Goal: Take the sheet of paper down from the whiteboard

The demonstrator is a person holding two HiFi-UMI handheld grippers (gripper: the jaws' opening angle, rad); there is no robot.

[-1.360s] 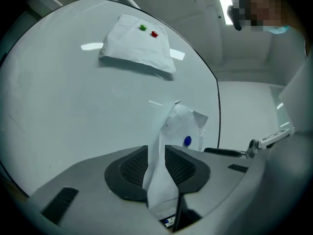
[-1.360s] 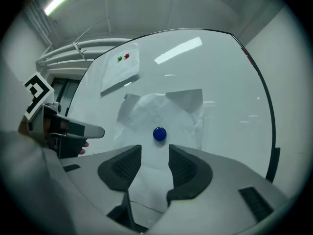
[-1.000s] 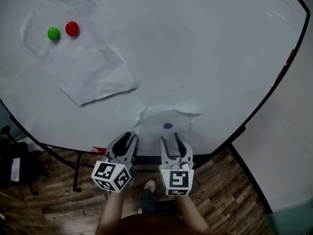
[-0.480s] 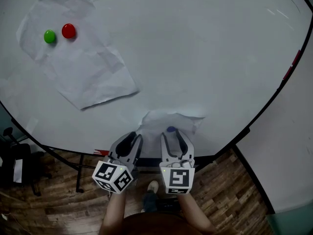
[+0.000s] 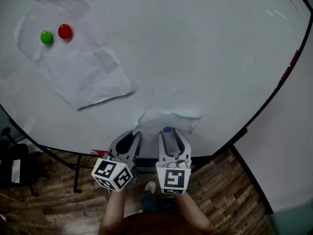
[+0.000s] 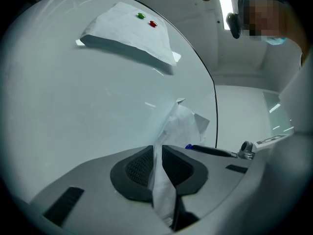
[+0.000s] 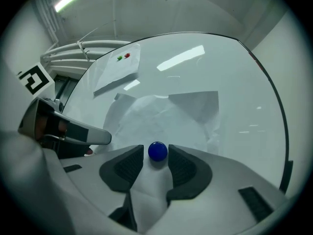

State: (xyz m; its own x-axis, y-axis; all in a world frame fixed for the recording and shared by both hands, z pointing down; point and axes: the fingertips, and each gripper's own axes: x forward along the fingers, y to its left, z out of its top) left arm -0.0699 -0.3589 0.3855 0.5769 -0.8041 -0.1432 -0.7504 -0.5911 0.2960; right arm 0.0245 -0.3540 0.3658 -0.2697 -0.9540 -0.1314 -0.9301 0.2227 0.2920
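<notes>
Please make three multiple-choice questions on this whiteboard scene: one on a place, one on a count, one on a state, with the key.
1. The blue magnet sits: A on the lower sheet; B on the floor; C on bare board.
2. Magnets on the upper sheet: A one; B three; C two.
3. The left gripper is: A open, empty; B shut on the lower sheet; C shut on a magnet.
Key: 1 A, it lies on that crumpled sheet; 2 C, green magnet and red magnet; 3 B, its pads pinch the paper.
</notes>
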